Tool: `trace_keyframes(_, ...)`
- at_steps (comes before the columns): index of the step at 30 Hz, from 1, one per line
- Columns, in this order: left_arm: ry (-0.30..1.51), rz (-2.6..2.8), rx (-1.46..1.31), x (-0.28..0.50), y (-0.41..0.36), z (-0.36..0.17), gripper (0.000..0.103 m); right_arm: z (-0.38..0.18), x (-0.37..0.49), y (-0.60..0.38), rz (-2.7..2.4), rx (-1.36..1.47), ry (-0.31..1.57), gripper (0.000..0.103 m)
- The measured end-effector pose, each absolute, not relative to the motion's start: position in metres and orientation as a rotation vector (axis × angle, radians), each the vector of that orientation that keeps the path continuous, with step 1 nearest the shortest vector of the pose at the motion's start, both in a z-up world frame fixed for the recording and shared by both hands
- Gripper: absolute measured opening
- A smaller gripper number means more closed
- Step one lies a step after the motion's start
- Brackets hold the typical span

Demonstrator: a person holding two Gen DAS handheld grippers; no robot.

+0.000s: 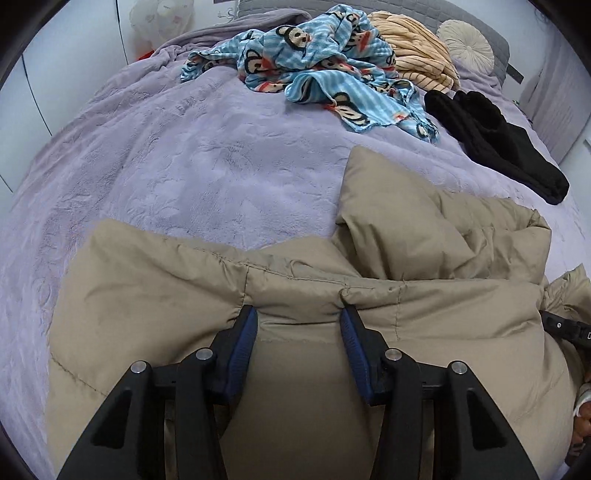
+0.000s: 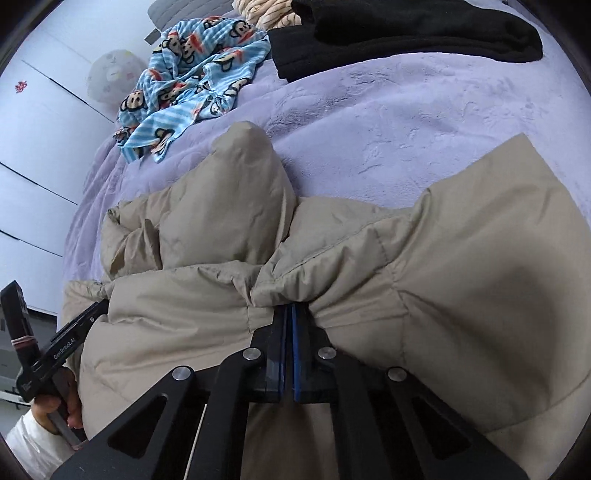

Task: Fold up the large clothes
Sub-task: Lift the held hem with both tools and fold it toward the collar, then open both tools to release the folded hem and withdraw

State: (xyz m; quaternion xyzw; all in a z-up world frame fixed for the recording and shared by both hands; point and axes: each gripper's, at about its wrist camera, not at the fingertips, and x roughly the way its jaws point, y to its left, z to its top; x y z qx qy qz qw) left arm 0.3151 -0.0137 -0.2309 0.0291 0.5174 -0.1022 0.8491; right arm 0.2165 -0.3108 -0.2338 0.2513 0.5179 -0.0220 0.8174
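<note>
Right fingers pinching jacket edge, left fingers spread

Both cams were wrist fisheyes, looking forward along the fingers, low and very close over the tan jacket. Left view faced up the bed, right tool at its right edge. Right view was rolled, left tool at lower left. Shared: jacket, purple bed, blue monkey-print cloth, black garment.
</note>
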Motion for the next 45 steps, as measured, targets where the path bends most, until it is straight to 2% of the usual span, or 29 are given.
trace_keyframes(6, 1.061, -0.197, 0.061, 0.326, 0.011, -0.212, 0.051, -0.212, 0.213, -0.321, -0.065, 0.457, 1.101, 0.0)
trace_keyframes(11, 1.06, -0.025, 0.076, 0.335, 0.074, -0.217, 0.051, -0.199, 0.177, -0.388, -0.311, 0.497, 1.021, 0.0)
trace_keyframes(14, 1.115, 0.038, -0.024, 0.343, 0.103, -0.24, 0.066, -0.225, 0.169, -0.42, -0.367, 0.664, 1.041, 0.0)
trace_keyframes(16, 1.133, 0.044, -0.064, 0.347, 0.106, -0.253, 0.066, -0.24, 0.172, -0.425, -0.366, 0.705, 1.049, 0.0)
trace_keyframes(21, 1.142, 0.077, 0.0, 0.356, 0.091, -0.268, 0.068, -0.246, 0.188, -0.412, -0.393, 0.59, 1.074, 0.0)
trace_keyframes(26, 1.144, 0.104, 0.042, 0.349, 0.093, -0.24, 0.068, -0.213, 0.179, -0.404, -0.433, 0.566, 1.063, 0.004)
trace_keyframes(33, 1.136, 0.025, 0.12, 0.289, 0.094, -0.19, 0.068, -0.166, 0.129, -0.381, -0.388, 0.599, 0.999, 0.008)
trace_keyframes(36, 1.164, 0.006, 0.109, 0.263, 0.098, -0.181, 0.068, -0.155, 0.103, -0.368, -0.381, 0.621, 0.993, 0.016)
trace_keyframes(38, 1.19, -0.01, 0.088, 0.244, 0.098, -0.178, 0.068, -0.15, 0.084, -0.359, -0.38, 0.649, 0.998, 0.034)
trace_keyframes(40, 1.203, -0.028, 0.087, 0.22, 0.095, -0.175, 0.068, -0.147, 0.066, -0.349, -0.375, 0.671, 1.004, 0.042)
trace_keyframes(41, 1.198, -0.029, 0.094, 0.21, 0.093, -0.173, 0.069, -0.146, 0.058, -0.345, -0.373, 0.678, 1.009, 0.042)
trace_keyframes(42, 1.193, -0.027, 0.102, 0.201, 0.091, -0.17, 0.082, -0.145, 0.049, -0.339, -0.371, 0.683, 1.015, 0.042)
trace_keyframes(44, 1.182, -0.038, 0.092, 0.184, 0.089, -0.164, 0.103, -0.145, 0.035, -0.33, -0.367, 0.69, 1.031, 0.043)
trace_keyframes(45, 1.169, -0.045, 0.084, 0.177, 0.088, -0.16, 0.103, -0.145, 0.026, -0.324, -0.361, 0.694, 1.041, 0.044)
